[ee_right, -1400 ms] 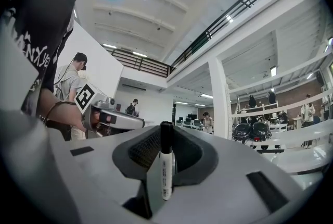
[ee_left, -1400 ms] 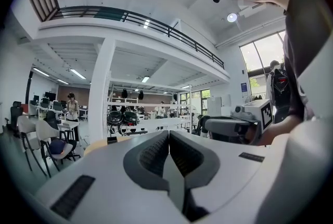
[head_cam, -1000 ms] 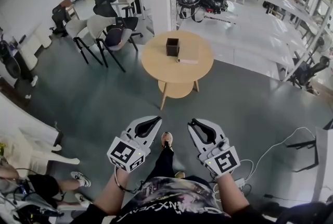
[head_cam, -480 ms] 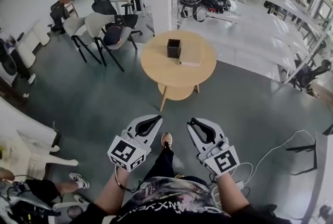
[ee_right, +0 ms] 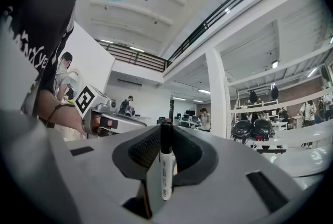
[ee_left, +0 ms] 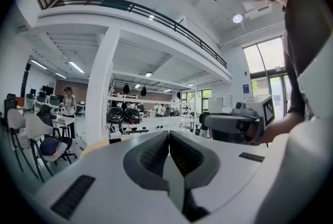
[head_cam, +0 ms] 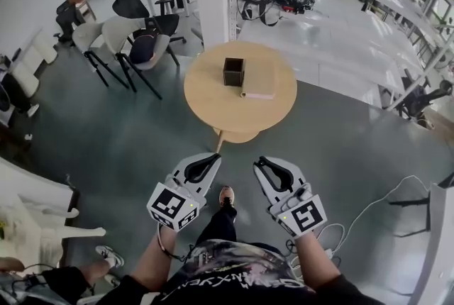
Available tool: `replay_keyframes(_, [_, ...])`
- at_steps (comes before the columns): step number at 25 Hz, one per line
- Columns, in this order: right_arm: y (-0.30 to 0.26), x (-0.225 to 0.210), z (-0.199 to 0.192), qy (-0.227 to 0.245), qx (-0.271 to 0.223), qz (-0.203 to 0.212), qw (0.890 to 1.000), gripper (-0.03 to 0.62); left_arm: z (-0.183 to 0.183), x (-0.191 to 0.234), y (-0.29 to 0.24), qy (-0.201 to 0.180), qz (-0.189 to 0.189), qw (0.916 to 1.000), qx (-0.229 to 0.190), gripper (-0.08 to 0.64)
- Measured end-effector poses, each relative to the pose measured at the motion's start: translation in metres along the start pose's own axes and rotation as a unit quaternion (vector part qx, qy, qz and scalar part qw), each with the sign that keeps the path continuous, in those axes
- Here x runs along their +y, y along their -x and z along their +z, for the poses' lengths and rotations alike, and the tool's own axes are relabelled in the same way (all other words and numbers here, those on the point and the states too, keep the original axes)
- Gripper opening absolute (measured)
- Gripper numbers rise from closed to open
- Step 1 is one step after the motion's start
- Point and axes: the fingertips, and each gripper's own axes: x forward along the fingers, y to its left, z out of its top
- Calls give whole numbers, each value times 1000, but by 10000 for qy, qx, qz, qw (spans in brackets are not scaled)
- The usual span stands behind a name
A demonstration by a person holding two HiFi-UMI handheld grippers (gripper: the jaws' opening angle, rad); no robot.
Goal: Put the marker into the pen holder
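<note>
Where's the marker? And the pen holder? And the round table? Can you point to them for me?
marker (ee_right: 166, 168): right gripper view, on its white barrel.
pen holder (head_cam: 233, 78): head view, on its dark front wall.
round table (head_cam: 211, 102): head view, on a bare part of its wooden top.

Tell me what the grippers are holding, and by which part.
The right gripper holds the marker, pinched at its black cap end; the white barrel points back into the gripper. The left gripper is shut and empty.
</note>
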Motion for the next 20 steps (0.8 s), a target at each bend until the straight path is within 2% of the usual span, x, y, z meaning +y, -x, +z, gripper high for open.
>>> replay_keyframes(11, [-108,-85,7,-15,264,-86,9996,66,23,112,-83,258,-148,9995,-72,21])
replay_keyframes(20, [-179,-125,10,18,360,-168,9992,66,32,185,-120,375,-229,9990,-106,21])
